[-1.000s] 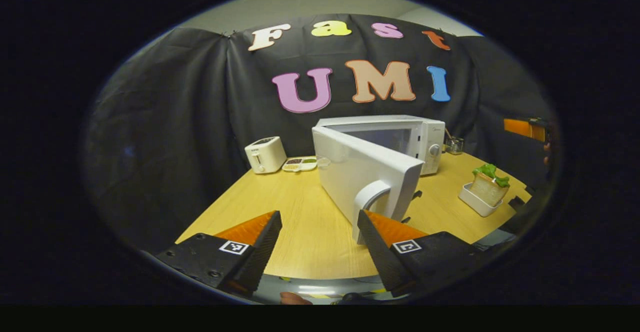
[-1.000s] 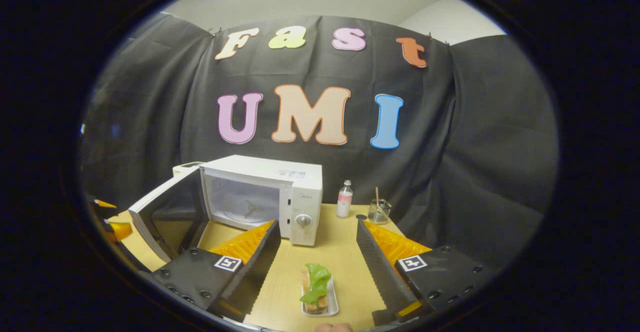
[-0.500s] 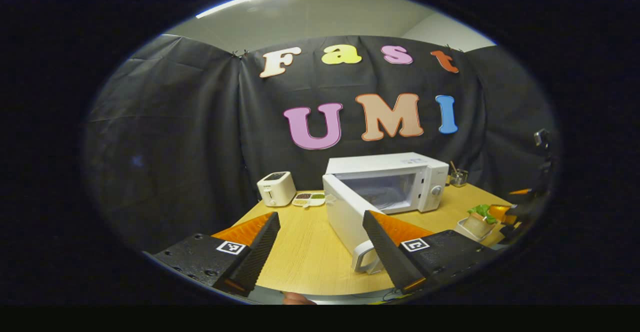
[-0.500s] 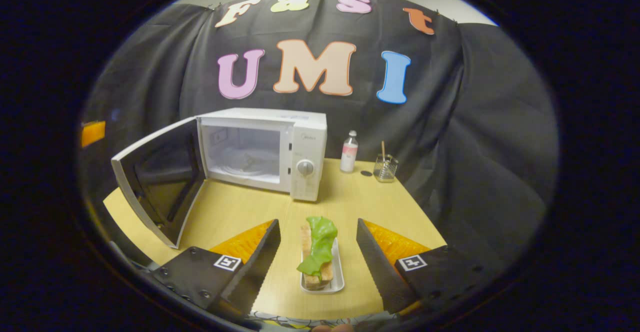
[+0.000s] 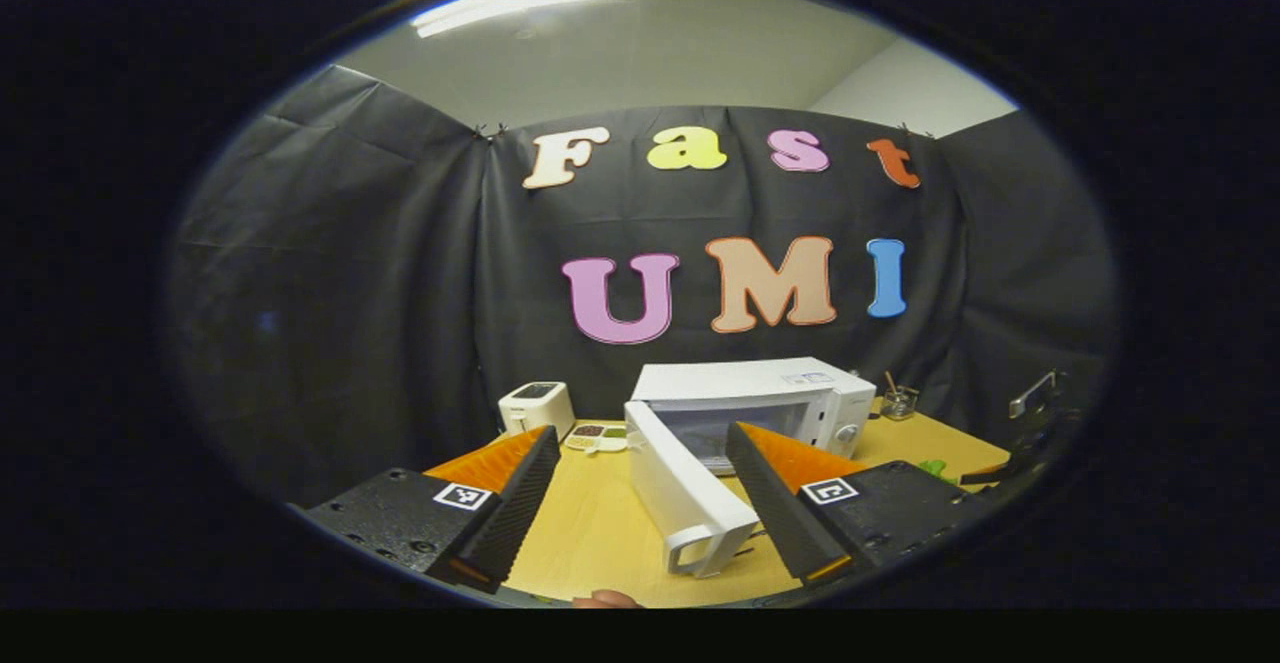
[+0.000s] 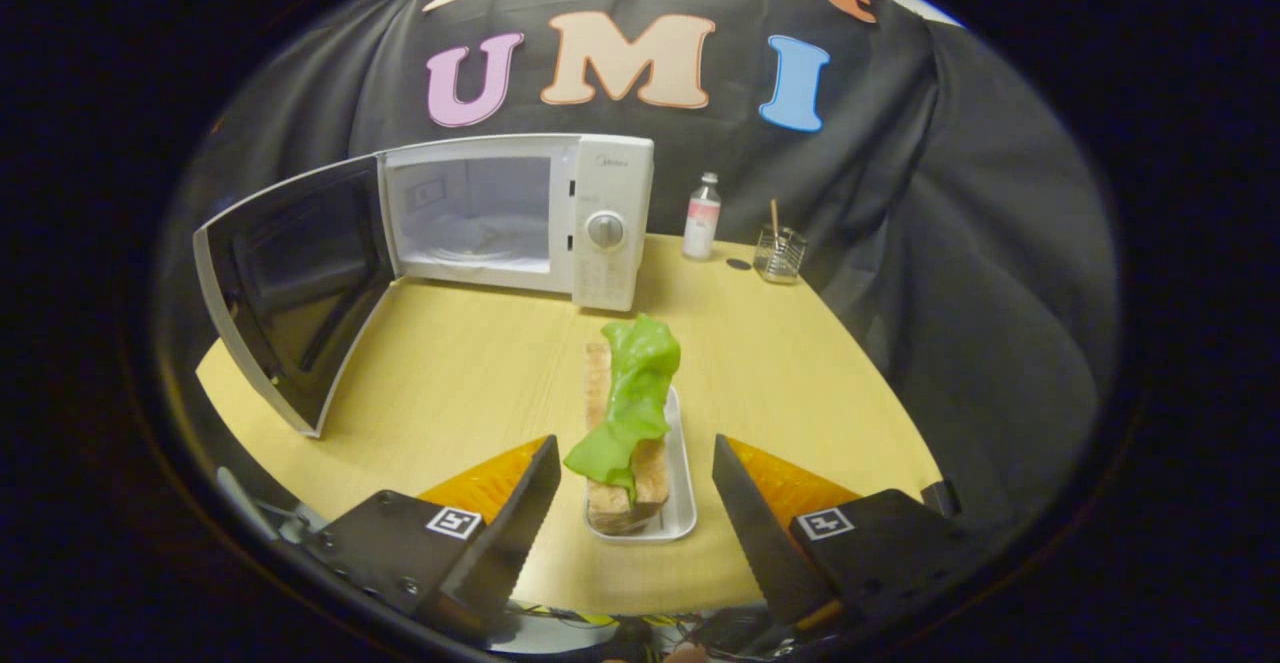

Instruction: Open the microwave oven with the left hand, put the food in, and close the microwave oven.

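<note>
My right hand-held gripper [image 6: 632, 483] stands wide open, empty; sandwich tray [image 6: 682, 503] lies directly ahead between its fingers, long axis pointing away toward the open microwave [image 6: 515, 213].

Toaster [image 5: 536, 407], bottle [image 6: 702, 229], perhaps glass jar [image 6: 779, 254].

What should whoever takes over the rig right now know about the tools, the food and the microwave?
Left tool: open, holding nothing, clear of the door handle.
Right tool: open, low over the table, fingers either side of the near end of the tray; no grip yet.
Microwave: at the back of the table, door swung wide, cavity looks bare.
Food: bread with a green leaf, on the tray, in front of the microwave.
Done: door open.
Left: grasp the tray, set it inside, close the door.
</note>
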Motion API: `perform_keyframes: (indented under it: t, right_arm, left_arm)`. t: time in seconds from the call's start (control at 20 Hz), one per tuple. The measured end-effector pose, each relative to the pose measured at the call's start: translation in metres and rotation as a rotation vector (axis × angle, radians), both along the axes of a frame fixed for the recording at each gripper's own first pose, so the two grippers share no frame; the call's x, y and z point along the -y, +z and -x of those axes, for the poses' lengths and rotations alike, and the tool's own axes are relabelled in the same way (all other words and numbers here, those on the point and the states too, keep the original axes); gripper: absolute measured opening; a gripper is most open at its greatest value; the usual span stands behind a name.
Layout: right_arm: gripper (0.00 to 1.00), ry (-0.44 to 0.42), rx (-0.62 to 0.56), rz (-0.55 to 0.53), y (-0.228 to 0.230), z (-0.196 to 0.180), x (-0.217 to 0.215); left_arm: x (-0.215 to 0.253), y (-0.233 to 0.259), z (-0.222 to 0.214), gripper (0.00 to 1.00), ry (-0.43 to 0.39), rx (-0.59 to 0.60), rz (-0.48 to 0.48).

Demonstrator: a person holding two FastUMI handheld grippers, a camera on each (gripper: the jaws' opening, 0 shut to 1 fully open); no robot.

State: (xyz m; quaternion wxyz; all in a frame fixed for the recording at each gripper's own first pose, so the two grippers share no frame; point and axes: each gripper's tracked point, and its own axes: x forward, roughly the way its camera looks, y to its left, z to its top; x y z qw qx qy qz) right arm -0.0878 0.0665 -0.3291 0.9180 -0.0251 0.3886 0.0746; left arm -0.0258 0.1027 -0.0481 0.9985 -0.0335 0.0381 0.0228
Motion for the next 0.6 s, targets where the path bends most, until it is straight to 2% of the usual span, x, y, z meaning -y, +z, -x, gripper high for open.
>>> perform_keyframes:
  t: [0.05,0.1,0.15,0.35,0.45,0.5,0.6]
  right_arm:
    - [0.98,-0.005,-0.011,0.002,-0.004,0.001,0.0]
    - [0.83,-0.007,-0.021,-0.001,-0.006,0.001,0.0]
    - [0.8,-0.009,-0.032,-0.013,-0.008,0.002,-0.003]
    - [0.79,-0.02,-0.054,-0.016,-0.013,0.001,-0.005]
    - [0.62,-0.028,-0.053,-0.022,-0.011,-0.001,-0.005]
    - [0.54,-0.028,-0.059,-0.024,-0.012,-0.002,-0.006]
    - [0.54,-0.022,-0.058,-0.032,-0.01,-0.001,-0.009]
  left_arm:
    - [0.003,0.001,0.0,0.97,-0.003,0.003,0.007]
    - [0.005,0.003,-0.002,0.96,-0.008,0.007,0.013]
    - [0.008,0.004,-0.003,0.96,-0.013,0.008,0.018]
    - [0.011,0.01,-0.005,0.96,-0.025,0.024,0.004]
    - [0.013,0.012,-0.008,0.96,-0.029,0.027,-0.001]
    - [0.012,0.012,-0.008,1.0,-0.029,0.026,0.001]
    - [0.012,0.017,-0.01,0.96,-0.028,0.037,0.009]
